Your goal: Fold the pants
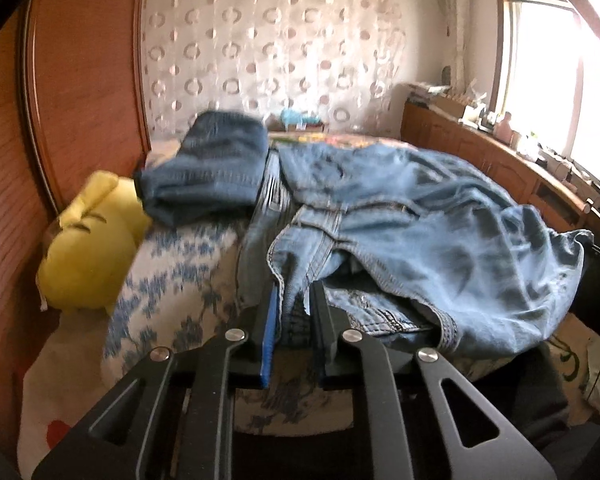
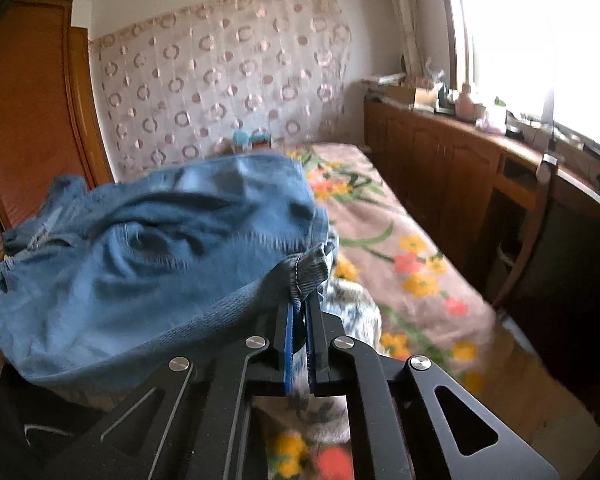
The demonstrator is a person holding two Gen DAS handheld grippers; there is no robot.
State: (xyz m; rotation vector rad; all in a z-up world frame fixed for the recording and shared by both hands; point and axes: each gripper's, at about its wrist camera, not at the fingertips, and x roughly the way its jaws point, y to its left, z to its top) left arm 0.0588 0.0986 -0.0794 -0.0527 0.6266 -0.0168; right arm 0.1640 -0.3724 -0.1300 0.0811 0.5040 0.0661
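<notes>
Light blue jeans [image 1: 420, 216] lie bunched across the bed. My left gripper [image 1: 294, 300] is shut on a near edge of the jeans, with denim pinched between its blue-padded fingers. In the right wrist view the same jeans [image 2: 140, 248] hang to the left, lifted above the bed. My right gripper [image 2: 300, 304] is shut on a seamed corner of the jeans. A darker folded pair of jeans [image 1: 212, 168] rests further back on the left.
A yellow plush toy [image 1: 88, 248] lies at the left by the wooden wardrobe [image 1: 72, 80]. The bed has a blue-white cover [image 1: 168, 280] and a floral sheet [image 2: 400, 248]. A cluttered wooden cabinet [image 2: 460, 168] runs under the window on the right.
</notes>
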